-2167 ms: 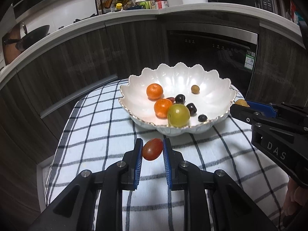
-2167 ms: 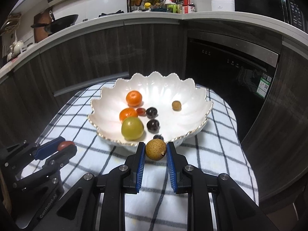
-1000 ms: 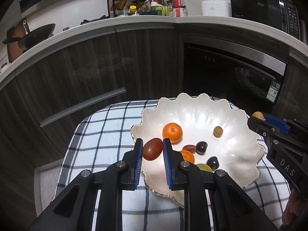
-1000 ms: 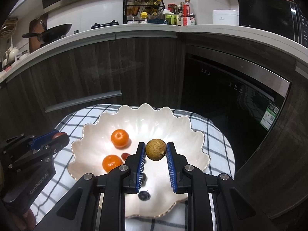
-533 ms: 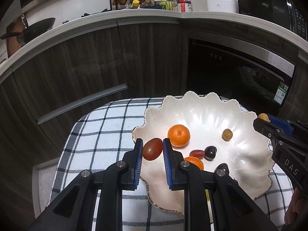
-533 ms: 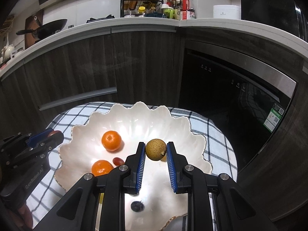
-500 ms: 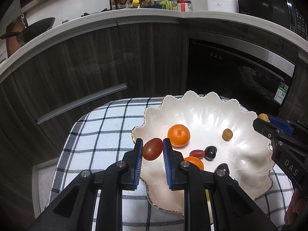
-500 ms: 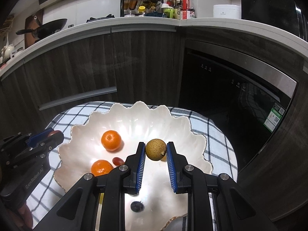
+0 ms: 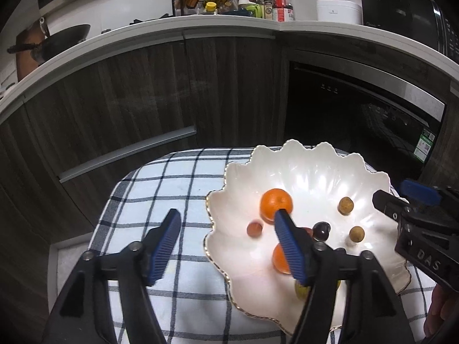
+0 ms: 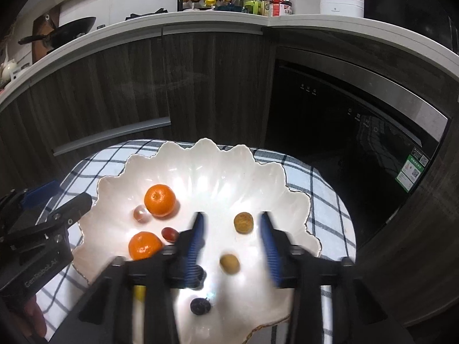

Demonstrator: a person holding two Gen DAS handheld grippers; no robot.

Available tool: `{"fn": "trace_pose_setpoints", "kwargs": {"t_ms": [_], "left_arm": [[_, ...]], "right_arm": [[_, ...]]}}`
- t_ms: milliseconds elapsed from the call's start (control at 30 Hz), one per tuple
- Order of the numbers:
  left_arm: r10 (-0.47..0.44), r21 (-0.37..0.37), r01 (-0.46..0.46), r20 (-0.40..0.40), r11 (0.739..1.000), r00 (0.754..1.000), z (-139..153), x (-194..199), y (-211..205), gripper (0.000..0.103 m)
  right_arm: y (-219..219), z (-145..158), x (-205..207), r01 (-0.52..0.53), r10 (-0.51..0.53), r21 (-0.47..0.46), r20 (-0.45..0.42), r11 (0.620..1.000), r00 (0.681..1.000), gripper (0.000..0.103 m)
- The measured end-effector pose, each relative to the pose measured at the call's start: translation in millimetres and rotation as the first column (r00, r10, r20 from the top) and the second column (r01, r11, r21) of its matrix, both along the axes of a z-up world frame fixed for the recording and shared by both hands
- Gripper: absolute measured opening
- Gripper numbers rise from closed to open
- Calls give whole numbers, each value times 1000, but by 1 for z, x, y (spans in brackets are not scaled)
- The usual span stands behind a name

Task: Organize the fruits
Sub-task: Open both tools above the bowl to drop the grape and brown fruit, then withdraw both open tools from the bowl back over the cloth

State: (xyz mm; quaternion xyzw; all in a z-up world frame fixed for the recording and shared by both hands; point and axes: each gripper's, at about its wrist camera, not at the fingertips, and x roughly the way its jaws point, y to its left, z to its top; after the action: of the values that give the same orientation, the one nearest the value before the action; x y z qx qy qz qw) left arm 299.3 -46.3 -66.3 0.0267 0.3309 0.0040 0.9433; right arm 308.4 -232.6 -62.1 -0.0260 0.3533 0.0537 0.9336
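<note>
Both grippers hung over the white scalloped bowl (image 10: 218, 157), jaws just opened and empty. Between the spread fingers of the right gripper (image 10: 231, 246) a tan round fruit (image 10: 229, 263) lay loose on the bowl floor, a second one (image 10: 243, 222) beyond it. Only the right wrist view showed the dark berry (image 10: 200, 305) at the bowl's near edge. From the left wrist view, the left gripper (image 9: 226, 246) straddled the bowl's left rim, and a small red fruit (image 9: 254, 229) sat inside beside the far orange (image 9: 276, 202); the bowl stood on a checked cloth (image 9: 172, 177)
</note>
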Motion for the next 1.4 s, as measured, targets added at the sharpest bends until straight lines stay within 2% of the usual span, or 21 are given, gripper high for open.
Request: {"fn": "trace_pose_setpoints", "kwargs": {"t_ms": [67, 100, 167, 267, 467, 1100, 1400], "left_arm": [[14, 6, -14, 3, 1000, 1000, 2, -1, 2, 83], [18, 3, -18, 8, 1000, 1000, 3, -2, 3, 86], [26, -7, -26, 13, 1000, 1000, 6, -4, 6, 95], [36, -7, -36, 17, 999, 999, 9, -8, 9, 103], [35, -9, -35, 21, 999, 999, 15, -14, 11, 103], [38, -14, -37, 69, 999, 997, 45, -55, 14, 103], [42, -22, -41, 71, 999, 997, 50, -80, 17, 103]], "right_arm": [[0, 3, -3, 19, -19, -3, 16, 1000, 1000, 74], [0, 5, -5, 26, -26, -6, 29, 1000, 999, 77], [1, 7, -6, 31, -31, -9, 39, 999, 999, 79], [1, 10, -7, 38, -38, -3, 38, 999, 999, 83], [-4, 18, -12, 73, -74, 16, 47, 997, 996, 88], [-5, 49, -55, 104, -106, 24, 92, 994, 990, 88], [-7, 58, -79, 111, -114, 31, 100, 993, 988, 88]]}}
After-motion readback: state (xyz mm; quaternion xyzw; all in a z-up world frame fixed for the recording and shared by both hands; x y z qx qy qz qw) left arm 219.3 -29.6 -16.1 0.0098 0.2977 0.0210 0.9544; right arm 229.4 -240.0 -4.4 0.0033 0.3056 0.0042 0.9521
